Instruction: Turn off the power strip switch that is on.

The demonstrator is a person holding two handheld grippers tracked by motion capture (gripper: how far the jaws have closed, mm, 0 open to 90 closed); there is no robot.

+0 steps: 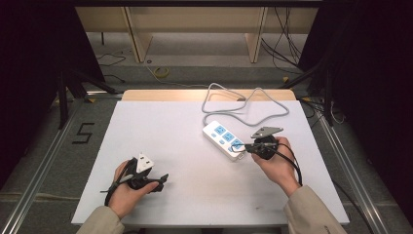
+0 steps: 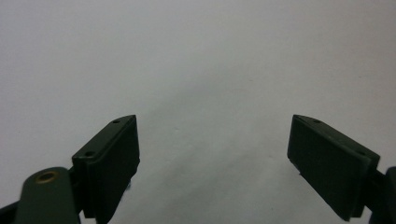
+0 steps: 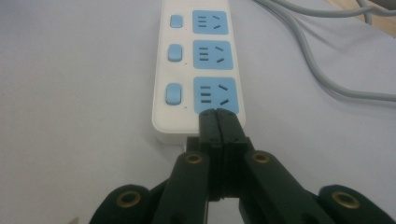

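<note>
Pressing its closed jaws together on the near end of the power strip (image 3: 196,70), the right claw (image 3: 217,114) seems to steady or push it. This strip lies on the white bench (image 1: 160,131); the left claw (image 2: 215,154) waits open, empty, well apart.

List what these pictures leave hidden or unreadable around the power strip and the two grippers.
- Right gripper view: the right gripper, jaws shut, covers the near edge of the power strip, so contact or pressing is unclear.
- Right gripper view: the grey cord is cut off by the top and right edges.
- High view: the switches are too small to read.
- Left gripper view: the left gripper is open over the blank table.
</note>
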